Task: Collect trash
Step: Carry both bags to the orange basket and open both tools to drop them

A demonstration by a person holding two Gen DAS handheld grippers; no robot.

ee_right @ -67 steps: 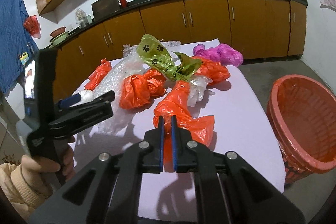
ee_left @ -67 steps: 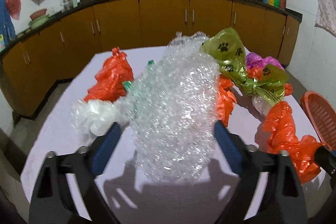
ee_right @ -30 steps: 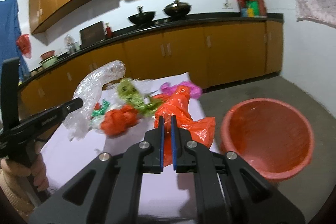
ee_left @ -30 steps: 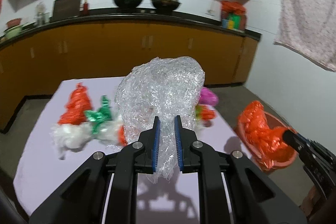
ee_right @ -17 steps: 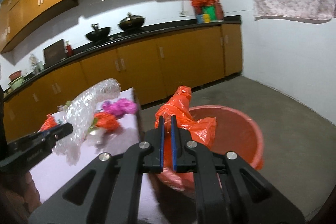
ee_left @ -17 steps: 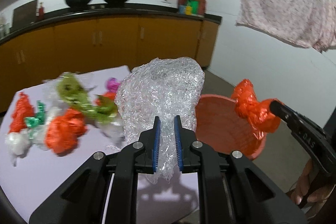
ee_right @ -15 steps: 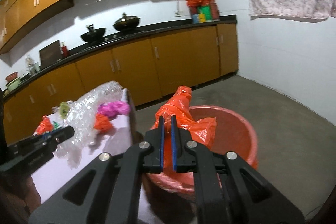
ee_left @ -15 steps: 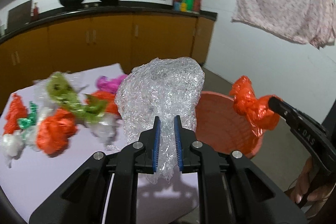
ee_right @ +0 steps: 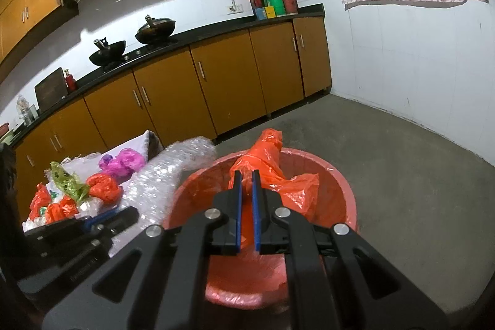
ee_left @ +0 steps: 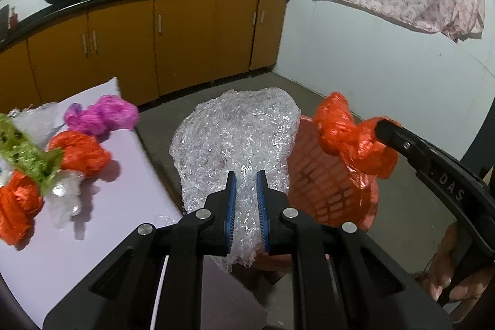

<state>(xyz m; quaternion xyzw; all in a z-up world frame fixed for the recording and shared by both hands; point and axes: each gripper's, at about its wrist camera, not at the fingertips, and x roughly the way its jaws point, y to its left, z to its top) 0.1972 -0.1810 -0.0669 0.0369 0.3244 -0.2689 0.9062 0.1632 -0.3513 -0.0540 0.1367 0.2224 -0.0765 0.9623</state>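
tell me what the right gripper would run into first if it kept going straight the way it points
Most likely the inside of the red basket. The right gripper, shut on the orange bag, points down into the basket's open mouth, with nothing else visibly in between; depth is uncertain.

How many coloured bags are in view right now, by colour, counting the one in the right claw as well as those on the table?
Orange bags: 4, three on the table, one in the right claw
Magenta bag: 1
Lime-green bag: 1
Total: 6
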